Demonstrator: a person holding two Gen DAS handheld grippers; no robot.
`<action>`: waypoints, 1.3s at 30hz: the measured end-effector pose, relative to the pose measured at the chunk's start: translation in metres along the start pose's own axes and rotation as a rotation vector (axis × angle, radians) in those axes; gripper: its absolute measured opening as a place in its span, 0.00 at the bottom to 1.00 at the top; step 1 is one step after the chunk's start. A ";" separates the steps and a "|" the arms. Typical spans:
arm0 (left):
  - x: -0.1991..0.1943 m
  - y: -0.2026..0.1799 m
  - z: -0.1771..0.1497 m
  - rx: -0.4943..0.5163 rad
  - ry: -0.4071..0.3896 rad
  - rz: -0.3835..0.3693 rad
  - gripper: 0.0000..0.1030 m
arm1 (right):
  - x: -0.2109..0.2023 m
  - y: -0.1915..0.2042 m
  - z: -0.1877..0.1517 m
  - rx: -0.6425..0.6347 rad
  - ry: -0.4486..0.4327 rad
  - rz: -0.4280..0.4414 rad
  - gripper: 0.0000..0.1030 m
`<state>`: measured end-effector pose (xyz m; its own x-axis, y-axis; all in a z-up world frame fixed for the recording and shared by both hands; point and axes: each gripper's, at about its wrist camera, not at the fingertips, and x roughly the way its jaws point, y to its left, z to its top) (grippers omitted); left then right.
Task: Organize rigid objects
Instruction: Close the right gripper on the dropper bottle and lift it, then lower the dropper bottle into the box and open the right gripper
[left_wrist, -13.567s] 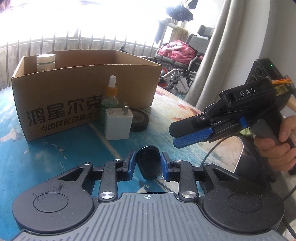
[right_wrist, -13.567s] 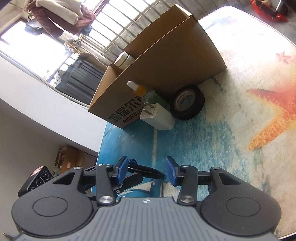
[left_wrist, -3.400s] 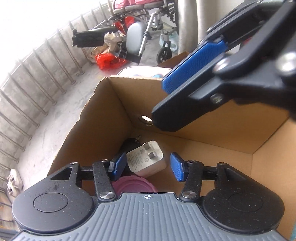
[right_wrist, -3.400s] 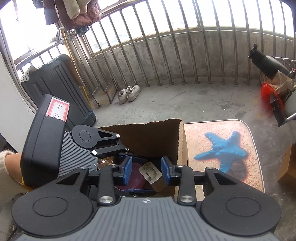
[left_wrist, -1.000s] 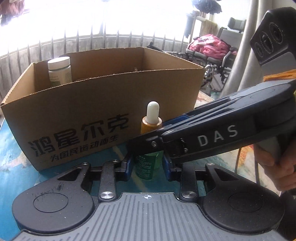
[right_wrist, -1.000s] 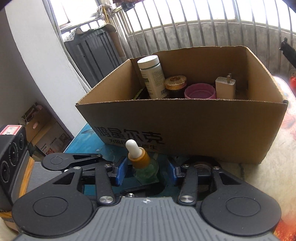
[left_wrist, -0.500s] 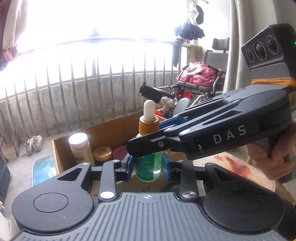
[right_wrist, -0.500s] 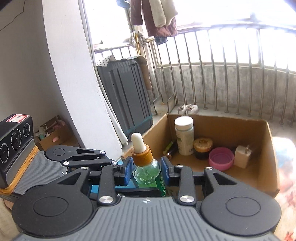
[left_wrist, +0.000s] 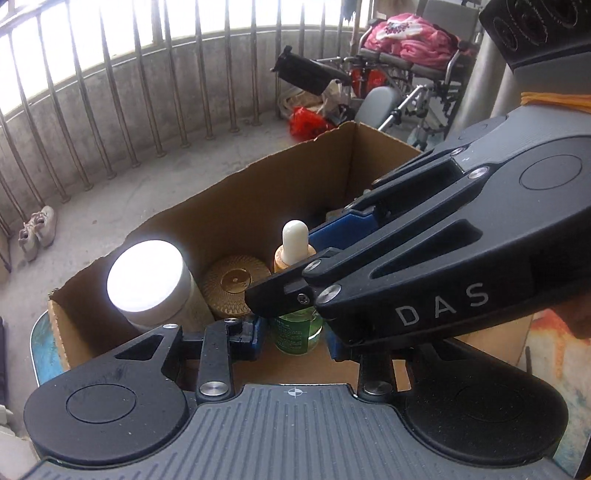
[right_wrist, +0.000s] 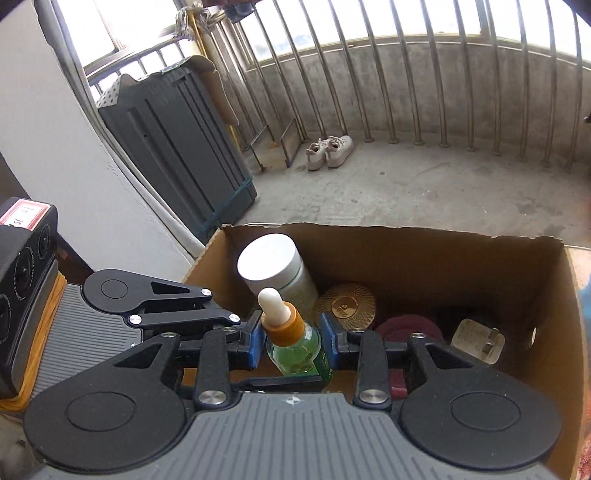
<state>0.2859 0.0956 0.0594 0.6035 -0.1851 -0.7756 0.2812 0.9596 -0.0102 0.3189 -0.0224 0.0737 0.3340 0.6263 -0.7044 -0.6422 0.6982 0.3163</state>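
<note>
A green dropper bottle (right_wrist: 291, 350) with an orange collar and white bulb hangs upright over the open cardboard box (right_wrist: 406, 230). My right gripper (right_wrist: 291, 343) is shut on its body, a blue pad on each side. My left gripper (left_wrist: 295, 338) is shut on the same bottle (left_wrist: 297, 328) lower down, and the right gripper reaches across it from the right. In the box stand a white-capped jar (right_wrist: 267, 258), a gold-lidded jar (right_wrist: 345, 304), a pink lid (right_wrist: 402, 328) and a white charger (right_wrist: 478, 339). The bottle's base is hidden.
The box stands on a table with a blue sea print (left_wrist: 40, 343). Beyond lie a concrete balcony floor, metal railing (right_wrist: 424, 92), a pair of shoes (right_wrist: 328, 151), a dark cabinet (right_wrist: 177, 140) and a wheelchair (left_wrist: 406, 66).
Both grippers have lifted the dropper bottle from the table in front of the box and carried it over the box opening. Both views now look down into the box.
</note>
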 end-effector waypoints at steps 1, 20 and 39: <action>0.006 -0.001 0.000 0.007 0.019 -0.005 0.30 | 0.004 -0.001 -0.001 -0.017 0.008 -0.016 0.35; 0.032 -0.002 0.014 0.122 0.185 0.001 0.33 | 0.038 -0.006 0.000 -0.098 0.088 -0.098 0.27; 0.027 -0.005 0.011 0.117 0.181 0.050 0.34 | 0.034 0.005 -0.006 -0.174 0.046 -0.100 0.27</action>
<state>0.3087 0.0836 0.0452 0.4776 -0.0868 -0.8743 0.3455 0.9335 0.0960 0.3234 0.0004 0.0473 0.3733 0.5375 -0.7561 -0.7178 0.6837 0.1316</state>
